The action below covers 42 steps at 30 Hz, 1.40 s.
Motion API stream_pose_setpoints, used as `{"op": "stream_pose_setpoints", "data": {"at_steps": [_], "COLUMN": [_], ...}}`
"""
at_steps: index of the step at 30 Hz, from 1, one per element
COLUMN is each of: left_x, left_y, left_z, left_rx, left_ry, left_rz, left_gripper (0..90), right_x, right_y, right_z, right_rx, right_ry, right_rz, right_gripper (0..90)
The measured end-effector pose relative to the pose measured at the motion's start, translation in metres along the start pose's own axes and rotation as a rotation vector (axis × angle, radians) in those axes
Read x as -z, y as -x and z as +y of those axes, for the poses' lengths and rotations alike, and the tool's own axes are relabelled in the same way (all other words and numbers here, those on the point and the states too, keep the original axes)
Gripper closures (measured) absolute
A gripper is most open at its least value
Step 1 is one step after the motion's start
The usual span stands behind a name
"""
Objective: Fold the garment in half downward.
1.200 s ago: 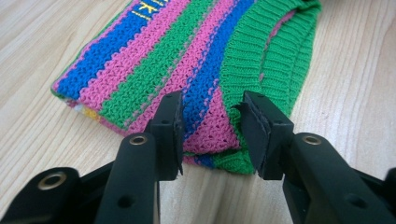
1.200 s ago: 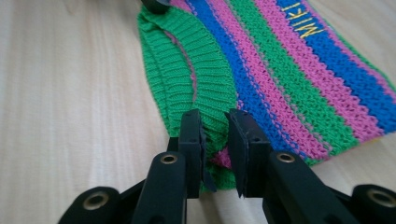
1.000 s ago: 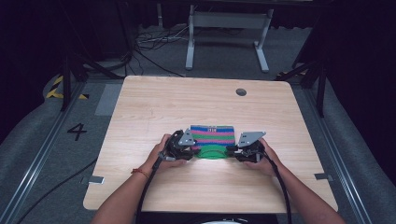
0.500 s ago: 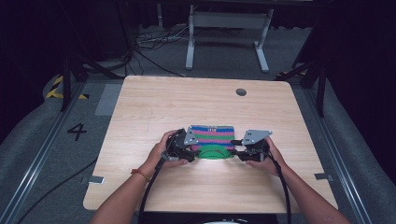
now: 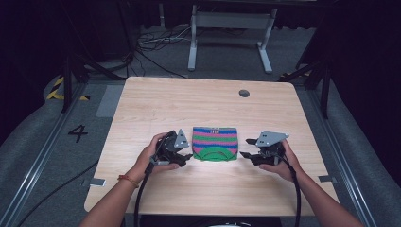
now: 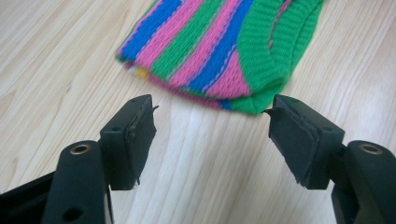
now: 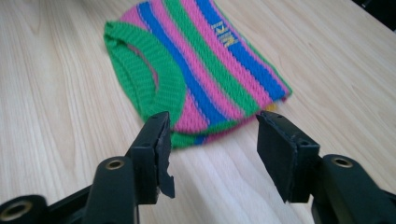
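Observation:
A small knitted garment [image 5: 215,143] striped in pink, blue and green lies folded flat on the wooden table [image 5: 203,106], its green neckline toward me. My left gripper [image 5: 187,156] is just off its left edge, jaws open and holding nothing; in the left gripper view the knit [image 6: 219,46] lies beyond the open gripper [image 6: 212,128]. My right gripper [image 5: 246,148] stands a little off the garment's right edge. Its jaws have just been opening, with nothing between them; in the right gripper view the garment [image 7: 201,70] lies ahead of the gripper [image 7: 212,149].
A round cable hole [image 5: 244,93] sits near the table's far right corner. A metal stand [image 5: 227,28] and floor cables [image 5: 156,42] lie beyond the far edge. Bare wood surrounds the garment on all sides.
Both grippers have let go of the garment and drawn apart, left going left and right going right, rising slightly. The garment now lies flat by itself between them.

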State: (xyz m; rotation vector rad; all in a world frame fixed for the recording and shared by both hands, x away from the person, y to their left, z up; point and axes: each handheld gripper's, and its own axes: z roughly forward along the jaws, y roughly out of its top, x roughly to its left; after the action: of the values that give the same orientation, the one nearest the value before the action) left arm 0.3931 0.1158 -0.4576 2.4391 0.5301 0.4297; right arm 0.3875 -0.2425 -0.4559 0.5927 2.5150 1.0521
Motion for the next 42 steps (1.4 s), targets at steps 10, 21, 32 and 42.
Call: {"op": "stream_pose_setpoints", "data": {"at_steps": [10, 21, 32, 42], "left_x": [0.023, 0.042, 0.058, 0.072], "left_y": [0.0, -0.002, -0.011, -0.019], "left_z": [-0.026, -0.06, -0.096, -0.129], "left_rx": [-0.03, 0.015, 0.107, 0.215], "left_ry": [-0.056, -0.061, -0.049, 0.018], "left_rz": [0.055, 0.056, 0.05, 0.011], "left_gripper": [28.5, 26.6, 24.8, 22.1], "right_x": [0.018, 0.039, 0.067, 0.087], "right_y": [0.001, 0.005, 0.008, 0.012], "right_z": [-0.028, -0.058, -0.09, -0.124], "right_rx": [-0.028, -0.082, -0.128, -0.234], "right_ry": [-0.049, -0.073, -0.067, -0.08], "right_rz": [0.004, -0.031, -0.077, -0.134], "right_gripper": [39.5, 35.1, 28.5, 22.8]}}
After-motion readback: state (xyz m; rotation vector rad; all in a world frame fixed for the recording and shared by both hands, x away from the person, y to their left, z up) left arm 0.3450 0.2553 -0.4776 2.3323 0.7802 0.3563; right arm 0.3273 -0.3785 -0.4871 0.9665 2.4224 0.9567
